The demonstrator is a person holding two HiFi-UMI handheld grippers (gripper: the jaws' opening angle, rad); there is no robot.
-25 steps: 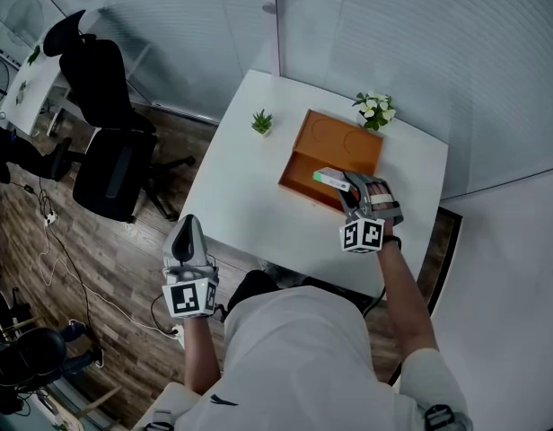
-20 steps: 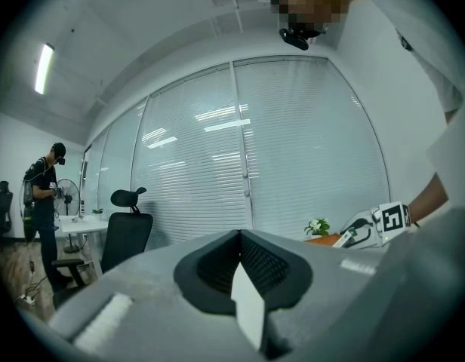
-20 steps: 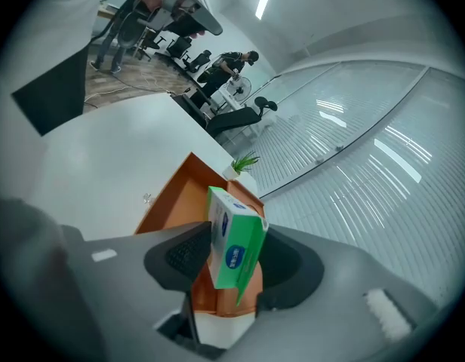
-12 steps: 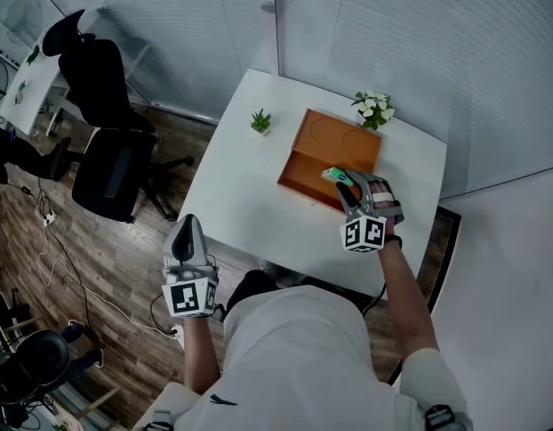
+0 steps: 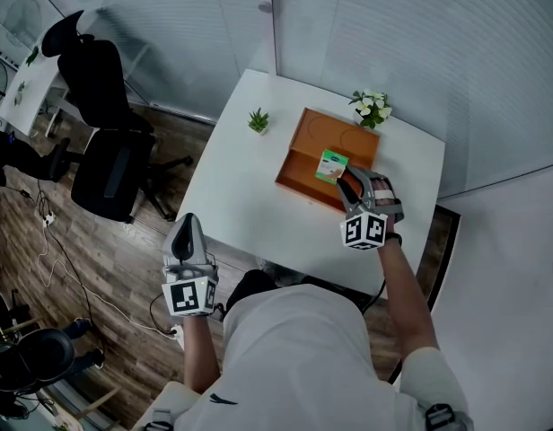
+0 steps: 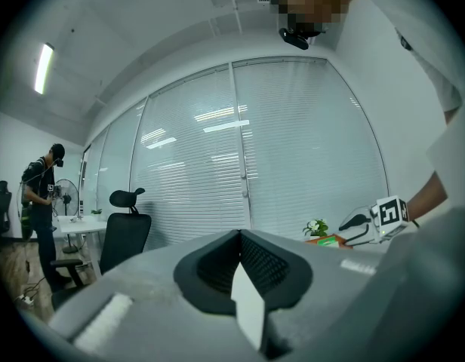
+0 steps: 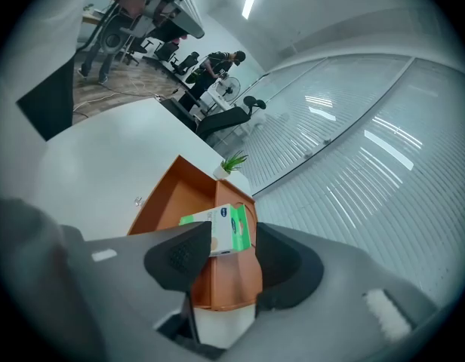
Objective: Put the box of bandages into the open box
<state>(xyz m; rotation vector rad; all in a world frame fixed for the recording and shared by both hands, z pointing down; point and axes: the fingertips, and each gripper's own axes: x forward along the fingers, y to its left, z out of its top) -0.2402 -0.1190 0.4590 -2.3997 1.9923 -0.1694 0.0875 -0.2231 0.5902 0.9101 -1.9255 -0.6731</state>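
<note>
1. The bandage box (image 5: 331, 164) looks like light, stiff card with slick printed faces. I judge it dents under a hard squeeze, so I would take it across its narrow sides.
2. It sits tilted in the orange box (image 5: 294, 173), at the end near my right gripper (image 5: 350, 183). I see nothing else inside.
3. My right jaws have just been opening and stand wide, with the bandage box between them but unpressed. My left gripper (image 5: 187, 232) is closed and empty.

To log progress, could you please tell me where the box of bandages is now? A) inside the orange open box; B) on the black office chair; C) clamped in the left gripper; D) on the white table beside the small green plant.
A: the head view shows the green and white box of bandages lying within the orange open box.
</note>
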